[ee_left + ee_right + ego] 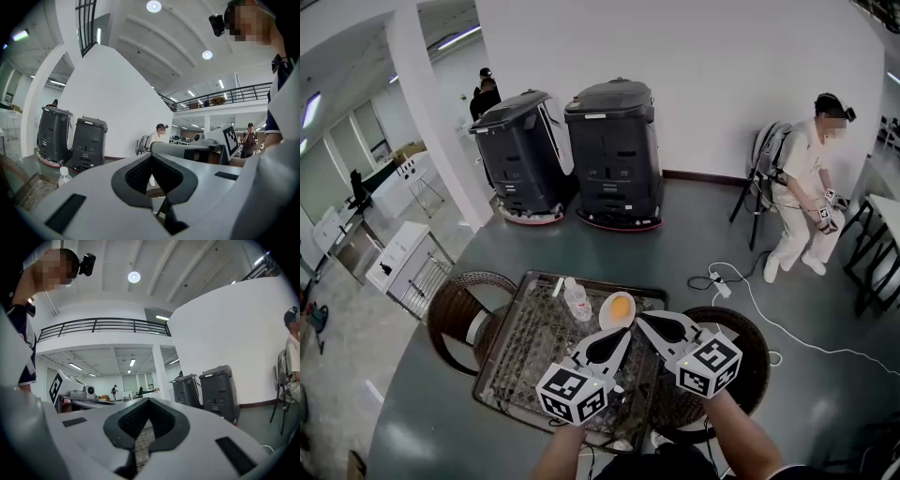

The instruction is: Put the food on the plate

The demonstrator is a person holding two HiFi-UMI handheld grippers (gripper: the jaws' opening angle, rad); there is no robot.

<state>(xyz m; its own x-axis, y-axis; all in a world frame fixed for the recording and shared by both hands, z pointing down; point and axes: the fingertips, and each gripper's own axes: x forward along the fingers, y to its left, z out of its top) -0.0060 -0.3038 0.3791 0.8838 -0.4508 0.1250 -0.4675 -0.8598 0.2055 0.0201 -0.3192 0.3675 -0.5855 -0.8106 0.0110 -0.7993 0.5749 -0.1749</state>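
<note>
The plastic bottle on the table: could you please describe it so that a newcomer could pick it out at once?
In the head view, find the square wicker table between two round wicker seats. On its far half, just left of the white plate with something orange on it, stands the plastic bottle. It is the only clear, upright, white-capped thing there.

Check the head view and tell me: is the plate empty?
No, a piece of orange food lies on the plate.
</note>
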